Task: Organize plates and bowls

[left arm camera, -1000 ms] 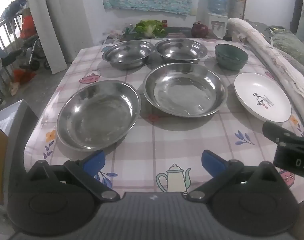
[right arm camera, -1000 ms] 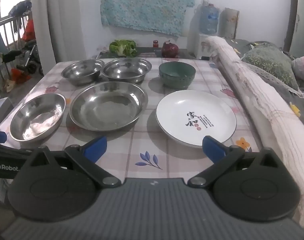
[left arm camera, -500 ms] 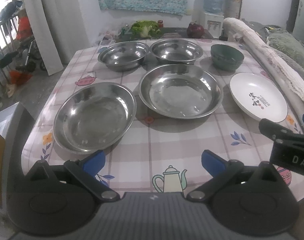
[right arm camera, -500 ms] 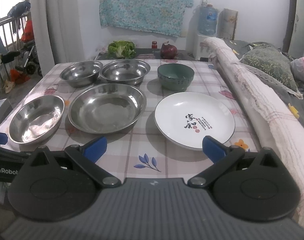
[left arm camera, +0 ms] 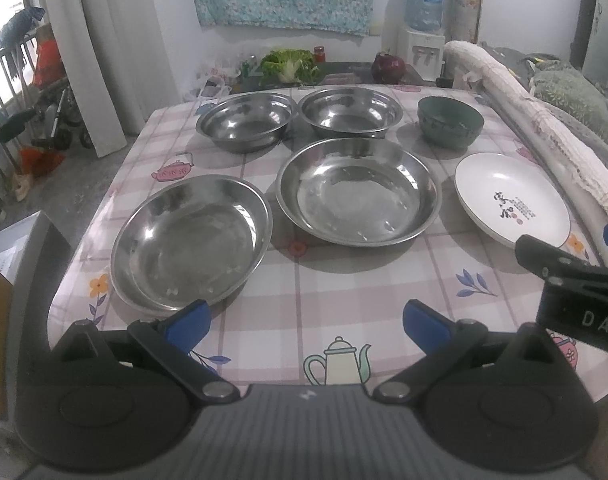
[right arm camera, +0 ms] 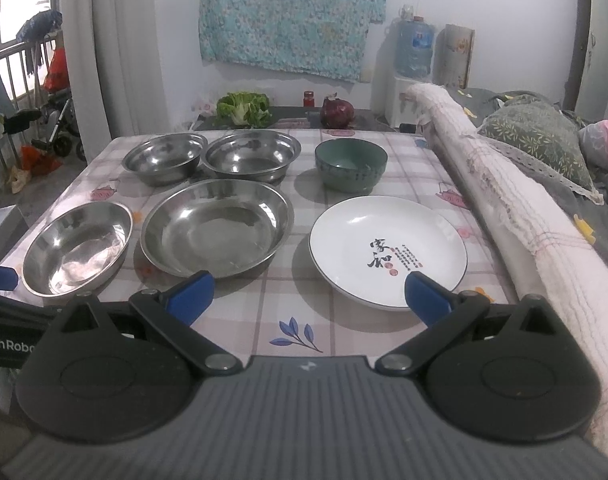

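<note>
Both the left gripper (left arm camera: 306, 326) and right gripper (right arm camera: 310, 298) gape wide, empty, above the table (right arm camera: 304, 312).

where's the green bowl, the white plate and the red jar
green bowl (right arm camera: 351, 166), right wrist view, on its outer wall
white plate (right arm camera: 356, 236), right wrist view, on its bare centre
red jar (right arm camera: 308, 99), right wrist view, on its body

Checked tablecloth (left arm camera: 264, 320) with little teapot prints is covering the table. Up at 12 o'clock a head of leafy greens (right arm camera: 244, 108) is sitting beside a dark red round thing (right arm camera: 337, 112), with a floral cloth (right arm camera: 292, 12) hanging above. Water jug (right arm camera: 414, 50) is standing around 1, rolled blanket (right arm camera: 516, 208) is lying along 3.
</note>
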Demonstrator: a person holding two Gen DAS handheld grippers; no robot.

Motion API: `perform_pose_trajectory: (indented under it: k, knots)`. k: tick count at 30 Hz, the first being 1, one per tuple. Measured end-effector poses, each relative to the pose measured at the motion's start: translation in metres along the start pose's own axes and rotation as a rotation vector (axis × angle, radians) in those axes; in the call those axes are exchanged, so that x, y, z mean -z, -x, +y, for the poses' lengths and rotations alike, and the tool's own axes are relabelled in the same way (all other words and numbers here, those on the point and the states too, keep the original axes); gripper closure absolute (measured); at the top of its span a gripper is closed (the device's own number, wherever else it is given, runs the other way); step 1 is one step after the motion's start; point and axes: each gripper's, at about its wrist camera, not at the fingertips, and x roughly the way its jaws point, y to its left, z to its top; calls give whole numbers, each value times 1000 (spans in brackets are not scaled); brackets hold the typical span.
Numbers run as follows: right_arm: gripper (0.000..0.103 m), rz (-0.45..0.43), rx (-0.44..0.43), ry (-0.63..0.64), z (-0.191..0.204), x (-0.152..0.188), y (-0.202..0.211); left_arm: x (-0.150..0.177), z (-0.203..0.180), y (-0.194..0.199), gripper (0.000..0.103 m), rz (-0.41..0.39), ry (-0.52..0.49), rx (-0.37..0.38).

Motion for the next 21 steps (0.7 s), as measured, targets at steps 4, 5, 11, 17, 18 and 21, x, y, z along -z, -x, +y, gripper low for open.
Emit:
perform_pose_trajectory:
  k: [4, 5, 11, 17, 18, 21]
  knots:
    - [1, -1, -1, -1, -1, -1, 1, 0, 0, 1, 0, -1, -1, 0]
    - [1, -1, -1, -2, -1, -1, 1, 0, 0, 1, 0, -1, -1, 0]
    - [1, -2, -1, -2, -1, 0, 1, 0, 0, 1, 0, -2, -1, -1]
    - [1, -4, 0, -3, -1, -1, 2, 0, -1, 1, 0, -1, -2, 0]
    - [1, -4, 0, -3, -1, -1, 2, 0, -1, 1, 0, -1, -2, -1]
    - [1, -4, 1, -2, -1, -1, 2, 0, -1, 1, 0, -2, -2, 0]
